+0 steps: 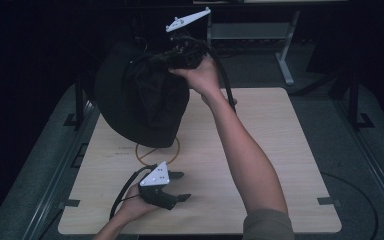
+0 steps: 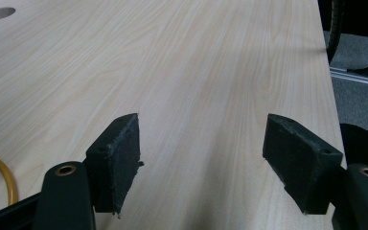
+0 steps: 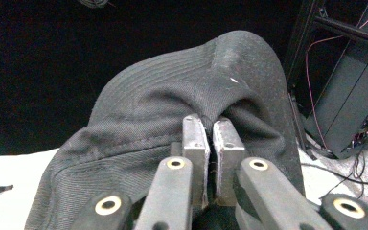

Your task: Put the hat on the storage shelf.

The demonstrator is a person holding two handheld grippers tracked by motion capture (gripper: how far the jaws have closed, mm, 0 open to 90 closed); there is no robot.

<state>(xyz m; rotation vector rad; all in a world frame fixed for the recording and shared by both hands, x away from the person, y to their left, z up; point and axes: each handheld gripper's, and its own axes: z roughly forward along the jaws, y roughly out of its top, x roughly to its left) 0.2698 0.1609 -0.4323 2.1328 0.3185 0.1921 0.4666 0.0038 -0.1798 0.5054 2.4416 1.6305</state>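
My right gripper (image 1: 180, 56) is raised above the far left part of the wooden table (image 1: 270, 150), its jaws pressed together on a fold of a black bucket hat (image 1: 140, 100). In the right gripper view the two grey pads meet with dark cloth pinched between them, and the stitched brim (image 3: 139, 110) curves away beyond. The hat hangs down and to the left of that gripper, its lower edge just above the tabletop.

My left gripper (image 1: 177, 186) rests low near the table's near edge, jaws spread wide with nothing between them. The hat lies ahead of it and higher, so I judge this free hand is the one placed to reach up for it.

Under the hat lies a yellow ring (image 1: 157, 152) on the table.

Count: one hat, one ring, two grippers.
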